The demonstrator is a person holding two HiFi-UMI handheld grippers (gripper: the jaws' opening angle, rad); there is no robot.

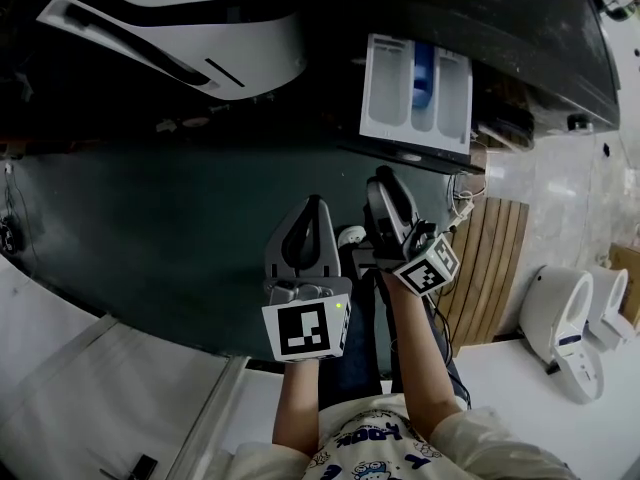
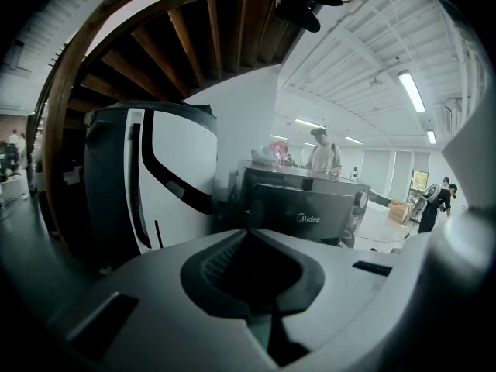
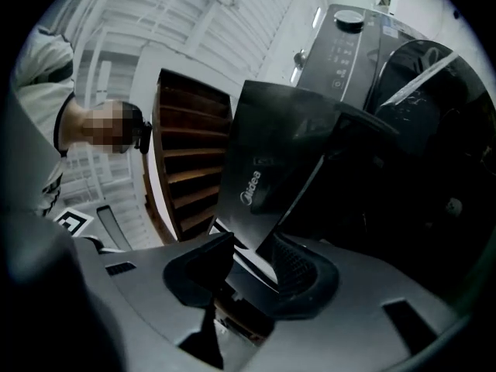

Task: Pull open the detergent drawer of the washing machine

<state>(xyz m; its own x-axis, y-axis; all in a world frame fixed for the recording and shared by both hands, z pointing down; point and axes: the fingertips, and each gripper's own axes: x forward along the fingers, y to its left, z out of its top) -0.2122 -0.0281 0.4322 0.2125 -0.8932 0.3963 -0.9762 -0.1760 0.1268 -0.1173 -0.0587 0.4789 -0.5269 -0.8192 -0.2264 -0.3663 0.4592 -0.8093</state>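
Detergent drawer (image 1: 415, 93) pulled well out of the dark washing machine (image 1: 520, 28), white compartments and a blue insert open to the head view. Right hand-held gripper (image 1: 385, 178) just below the drawer's dark front panel (image 3: 263, 169), jaws narrowly apart with that panel's edge between them, pads not clamped on it. Left hand-held gripper (image 1: 313, 203) beside the right one, further from the drawer, jaws closed together on nothing, facing a white appliance (image 1: 200, 28) and the machine.
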